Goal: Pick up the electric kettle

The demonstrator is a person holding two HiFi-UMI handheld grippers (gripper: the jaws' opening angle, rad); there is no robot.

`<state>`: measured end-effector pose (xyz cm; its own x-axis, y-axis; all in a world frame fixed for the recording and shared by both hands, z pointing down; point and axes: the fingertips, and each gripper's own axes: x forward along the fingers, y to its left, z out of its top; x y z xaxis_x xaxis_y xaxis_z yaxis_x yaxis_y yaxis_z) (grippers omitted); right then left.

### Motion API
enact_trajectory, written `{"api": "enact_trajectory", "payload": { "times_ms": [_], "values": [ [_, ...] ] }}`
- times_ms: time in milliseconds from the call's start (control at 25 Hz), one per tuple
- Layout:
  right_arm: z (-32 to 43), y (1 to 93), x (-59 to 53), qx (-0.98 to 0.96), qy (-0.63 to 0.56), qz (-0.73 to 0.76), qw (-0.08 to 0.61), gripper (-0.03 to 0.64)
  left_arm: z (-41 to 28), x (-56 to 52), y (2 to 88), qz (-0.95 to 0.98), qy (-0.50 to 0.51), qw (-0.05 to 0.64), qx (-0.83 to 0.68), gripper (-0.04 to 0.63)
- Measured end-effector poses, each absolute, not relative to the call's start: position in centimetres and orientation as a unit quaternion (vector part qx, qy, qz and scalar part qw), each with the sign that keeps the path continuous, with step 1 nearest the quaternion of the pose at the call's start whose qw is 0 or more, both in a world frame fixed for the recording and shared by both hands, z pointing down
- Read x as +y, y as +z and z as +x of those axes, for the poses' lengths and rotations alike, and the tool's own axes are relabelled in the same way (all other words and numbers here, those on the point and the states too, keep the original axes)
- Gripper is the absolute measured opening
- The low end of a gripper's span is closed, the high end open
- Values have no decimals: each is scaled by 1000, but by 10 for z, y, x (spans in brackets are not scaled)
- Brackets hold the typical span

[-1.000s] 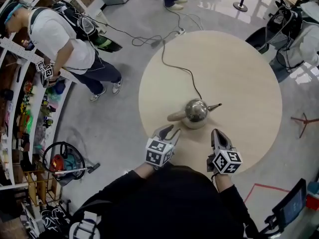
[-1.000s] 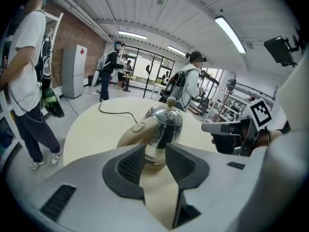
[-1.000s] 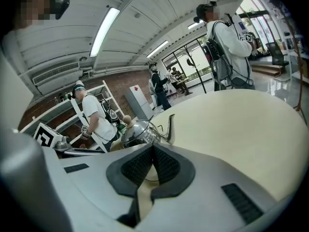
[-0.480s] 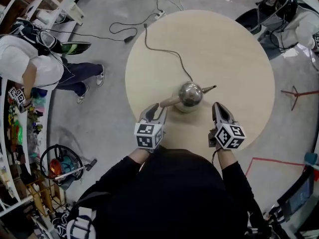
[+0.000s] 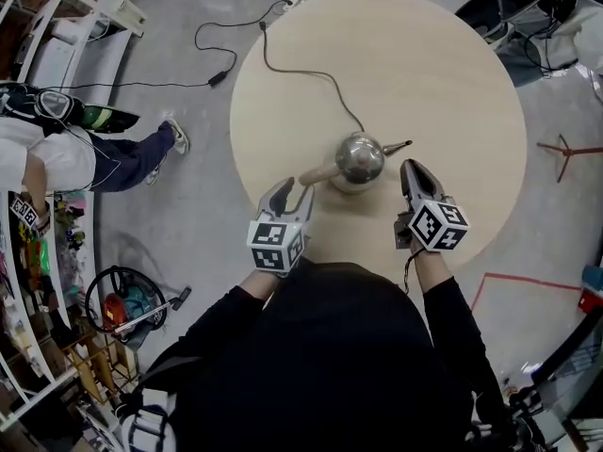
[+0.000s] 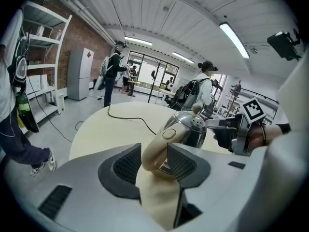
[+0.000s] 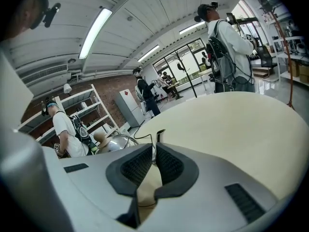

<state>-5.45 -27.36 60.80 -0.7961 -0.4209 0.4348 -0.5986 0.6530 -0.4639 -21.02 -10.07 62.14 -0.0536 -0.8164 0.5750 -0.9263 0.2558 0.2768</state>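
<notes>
A shiny steel electric kettle (image 5: 359,158) stands on the round pale wooden table (image 5: 443,83). Its beige handle (image 5: 318,171) points left and its thin spout (image 5: 399,146) points right. My left gripper (image 5: 290,191) has its jaws opening, and the handle's end (image 6: 161,149) lies between them; I see no firm press on it. My right gripper (image 5: 412,168) is to the right of the kettle, just short of the spout tip. Its jaws stand together with only a slit, and the spout (image 7: 158,135) shows beyond it, nothing held.
A dark cord (image 5: 301,73) runs from the kettle across the table and off its far edge to the floor. A person (image 5: 57,149) stands by the shelves at the left. Gear lies on the floor at lower left (image 5: 118,304).
Both grippers have moved forward to the kettle. The left jaws now flank the handle's end and stand wider. The right gripper has come up beside the spout.
</notes>
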Motion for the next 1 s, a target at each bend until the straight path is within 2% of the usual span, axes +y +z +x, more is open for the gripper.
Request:
{"api": "enact_trajectory", "payload": {
  "times_ms": [120, 240, 360, 520, 680, 920, 1000],
  "values": [
    [-60, 614, -278, -896, 313, 281, 146, 20, -209, -101, 626, 605, 84, 334, -718, 164],
    [-62, 621, -278, -892, 324, 279, 149, 77, -206, -105, 630, 624, 114, 311, -708, 174],
    [-48, 624, -265, -887, 335, 280, 149, 87, -191, -111, 631, 679, 192, 248, -664, 239],
    [-16, 616, -238, -881, 346, 287, 149, 86, -165, -107, 642, 735, 318, 215, -558, 241],
    [-15, 619, -226, -878, 351, 290, 151, 86, -170, -111, 655, 745, 426, 167, -485, 239],
    [-9, 630, -228, -869, 365, 301, 144, 86, -156, -121, 686, 772, 435, 201, -416, 239],
    [-6, 631, -233, -867, 367, 306, 143, 86, -158, -124, 693, 772, 468, 191, -386, 216]
  ]
}}
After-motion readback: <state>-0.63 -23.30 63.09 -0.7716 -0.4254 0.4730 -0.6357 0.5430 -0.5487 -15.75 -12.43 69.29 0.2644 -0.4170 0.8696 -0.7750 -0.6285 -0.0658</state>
